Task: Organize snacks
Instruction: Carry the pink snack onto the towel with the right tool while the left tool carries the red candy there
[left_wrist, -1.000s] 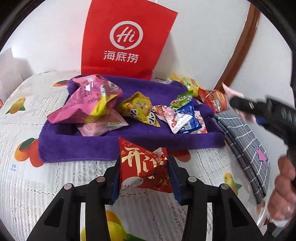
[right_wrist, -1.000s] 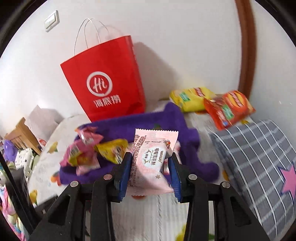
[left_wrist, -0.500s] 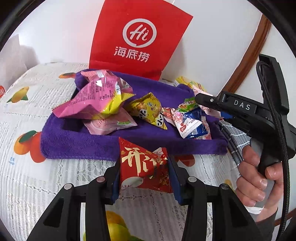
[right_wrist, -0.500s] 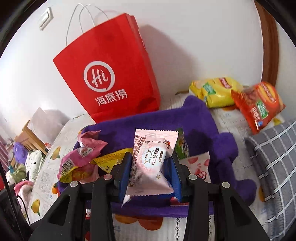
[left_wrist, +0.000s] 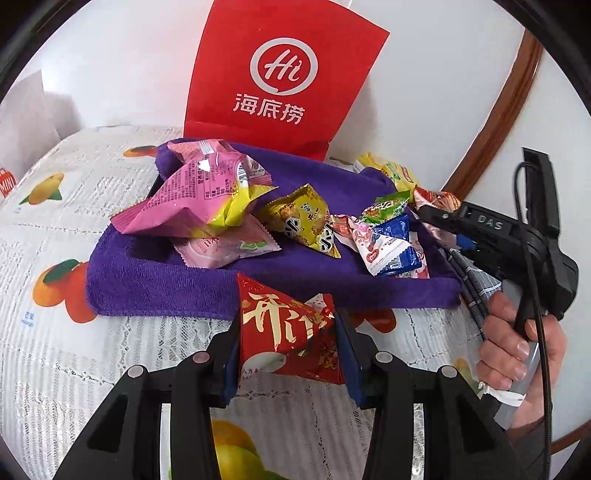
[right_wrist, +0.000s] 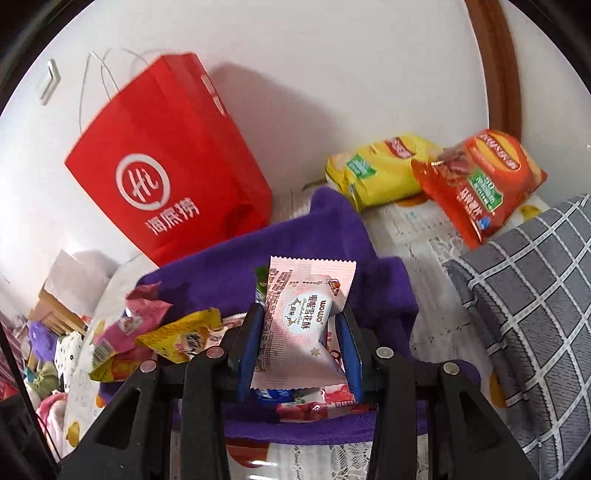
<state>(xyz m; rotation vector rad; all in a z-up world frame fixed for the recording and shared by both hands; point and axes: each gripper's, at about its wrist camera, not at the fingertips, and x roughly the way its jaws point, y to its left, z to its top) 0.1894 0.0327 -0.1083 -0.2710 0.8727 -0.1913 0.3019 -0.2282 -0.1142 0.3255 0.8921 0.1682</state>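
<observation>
The right gripper (right_wrist: 301, 343) is clamped on a pale pink snack packet (right_wrist: 301, 317), its blue pads pressing the packet's two sides low down while the crimped top edge stands free above the fingers. It hangs over the right part of the purple towel (right_wrist: 332, 236), above small wrappers already lying there. The left gripper (left_wrist: 288, 347) is likewise closed on a red snack packet (left_wrist: 286, 332) with gold lettering, held just short of the towel's near edge.

Both packets look light, air-filled and crinkly: the film dents under the pads and probably slides easily, so a hold across the puffed middle seems safer than one on the thin sealed fins. Whatever is inside may crumble if squeezed hard.

On the towel, a large pink-and-yellow bag (left_wrist: 199, 199) fills the left side, a yellow packet (left_wrist: 303, 218) sits at the middle, and a blue-and-white wrapper (left_wrist: 391, 247) lies to the right. The open patch is the towel's near middle strip. Behind the towel a red paper bag (right_wrist: 166, 166) stands against the wall; to the towel's right lie a grey checked cushion (right_wrist: 535, 295), a yellow chip bag (right_wrist: 373, 173) and an orange chip bag (right_wrist: 484, 177), which limit room on that side. The fruit-print tablecloth (left_wrist: 74, 332) in front of the towel is bare.
</observation>
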